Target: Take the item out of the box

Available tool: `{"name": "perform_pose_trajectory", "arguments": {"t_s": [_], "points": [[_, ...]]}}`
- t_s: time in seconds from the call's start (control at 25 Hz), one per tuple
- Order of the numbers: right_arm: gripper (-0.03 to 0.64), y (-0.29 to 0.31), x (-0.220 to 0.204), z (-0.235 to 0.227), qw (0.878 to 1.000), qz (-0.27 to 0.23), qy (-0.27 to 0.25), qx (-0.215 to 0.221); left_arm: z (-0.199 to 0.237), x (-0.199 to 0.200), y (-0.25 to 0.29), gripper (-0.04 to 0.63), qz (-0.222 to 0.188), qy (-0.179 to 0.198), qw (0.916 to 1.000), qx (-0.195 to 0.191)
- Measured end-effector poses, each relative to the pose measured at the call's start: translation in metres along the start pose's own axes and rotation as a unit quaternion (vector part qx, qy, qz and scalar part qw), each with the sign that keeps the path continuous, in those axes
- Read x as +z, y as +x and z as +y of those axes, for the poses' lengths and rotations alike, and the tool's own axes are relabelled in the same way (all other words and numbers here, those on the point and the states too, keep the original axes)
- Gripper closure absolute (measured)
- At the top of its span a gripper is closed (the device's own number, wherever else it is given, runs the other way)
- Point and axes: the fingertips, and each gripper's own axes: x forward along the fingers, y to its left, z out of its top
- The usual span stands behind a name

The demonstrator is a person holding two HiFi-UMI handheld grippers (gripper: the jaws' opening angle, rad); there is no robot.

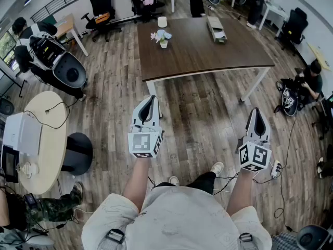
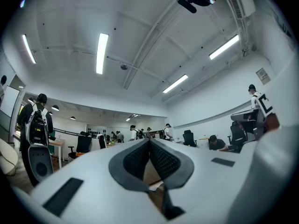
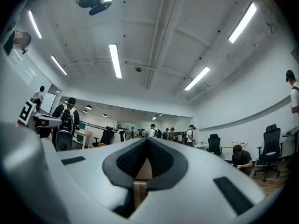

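Approach step, nothing begun yet. Left gripper (image 1: 149,102) & right gripper (image 1: 258,113) are both clenched, empty. Long pale box (image 1: 216,29) sits on dark brown wooden table (image 1: 197,51), far side, well apart from both; contents unclear. Next, prob.: walk up, open jaws.

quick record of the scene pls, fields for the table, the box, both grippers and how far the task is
table: dark brown, ahead of the person across the wood floor
box: long, on the table's far side, right of a small flower pot
left gripper: jaws together, empty, held over the floor
right gripper: jaws together, empty, over the floor
task: not begun; neither gripper is near the box
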Motion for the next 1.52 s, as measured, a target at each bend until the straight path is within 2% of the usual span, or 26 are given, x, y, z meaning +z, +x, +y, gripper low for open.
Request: {"name": "perform_pose_trajectory", "arguments": {"t_s": [0.2, 0.36, 0.88, 0.96, 1.08, 1.16, 1.52], "points": [[0.617, 0.0, -0.002, 0.01, 1.0, 0.006, 0.003, 0.001, 0.004, 0.002, -0.009, 0.592, -0.001, 0.007, 1.0, -0.001], [0.617, 0.001, -0.005, 0.016, 0.999, -0.003, 0.033, 0.005, 0.011, 0.001, -0.014, 0.592, -0.001, 0.006, 1.0, 0.003], [0.615, 0.005, -0.015, 0.035, 0.999, 0.017, 0.026, 0.013, 0.013, -0.005, -0.016, 0.592, 0.013, 0.009, 0.9999, -0.005], [0.588, 0.006, -0.017, 0.036, 0.999, 0.016, 0.03, 0.015, 0.011, -0.007, -0.015, 0.592, 0.015, 0.012, 0.9998, -0.008], [0.46, 0.008, -0.022, 0.039, 0.999, 0.019, 0.03, 0.017, 0.009, -0.01, -0.013, 0.592, 0.018, 0.014, 0.9997, -0.011], [0.428, 0.007, -0.027, 0.039, 0.999, 0.027, 0.027, 0.014, 0.007, -0.013, -0.013, 0.592, 0.022, 0.015, 0.9996, -0.012], [0.413, 0.008, -0.04, 0.033, 0.999, 0.037, 0.026, 0.018, -0.005, -0.029, -0.002, 0.592, 0.034, 0.02, 0.9991, -0.018]]}}
